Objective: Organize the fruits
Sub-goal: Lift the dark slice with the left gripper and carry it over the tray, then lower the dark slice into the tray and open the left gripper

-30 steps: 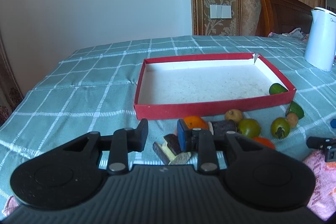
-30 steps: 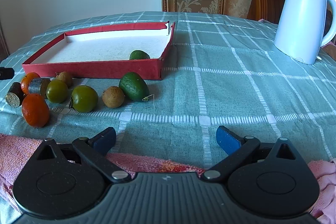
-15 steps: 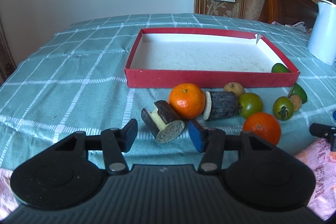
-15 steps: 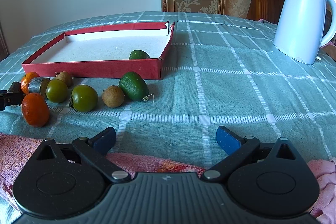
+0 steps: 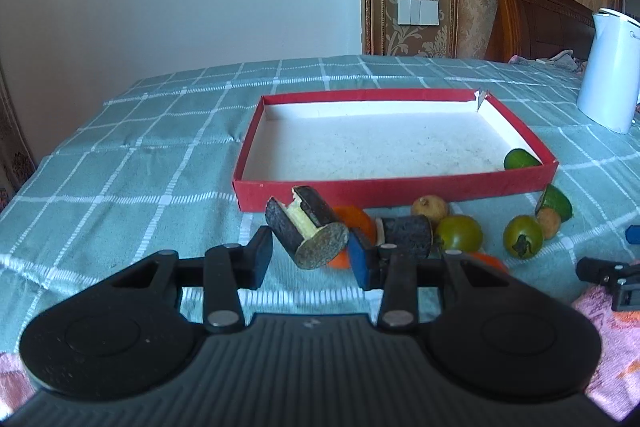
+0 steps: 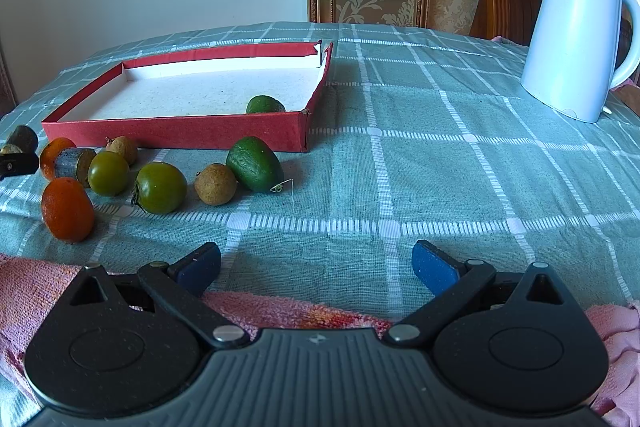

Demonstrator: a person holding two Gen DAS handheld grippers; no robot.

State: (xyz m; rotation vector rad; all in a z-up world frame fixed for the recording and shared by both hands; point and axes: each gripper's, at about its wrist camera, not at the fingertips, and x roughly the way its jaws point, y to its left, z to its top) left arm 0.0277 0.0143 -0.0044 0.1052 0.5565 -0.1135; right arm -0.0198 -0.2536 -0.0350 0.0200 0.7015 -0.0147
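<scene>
My left gripper (image 5: 310,259) has a dark cut cane piece (image 5: 308,231) between its pads, tilted and raised off the cloth; its jaws are closing on it. Behind it stands the red tray (image 5: 392,187) with one green fruit (image 5: 520,159) in its near right corner. In front of the tray lie an orange (image 5: 354,221), a second cane piece (image 5: 408,233), two green round fruits (image 5: 458,234), a brown longan (image 5: 430,207) and an oval green fruit (image 6: 254,163). My right gripper (image 6: 316,267) stands open over the cloth, nothing between its fingers.
A white electric kettle (image 6: 576,39) stands at the back right of the checked tablecloth. A pink towel (image 6: 300,307) lies under the right gripper at the table's near edge. Another orange (image 6: 68,209) sits at the left end of the fruit row.
The left gripper's fingers came in around the cane piece that lay on the cloth and raised it, tilted, in front of the tray wall. The right gripper has not moved.
</scene>
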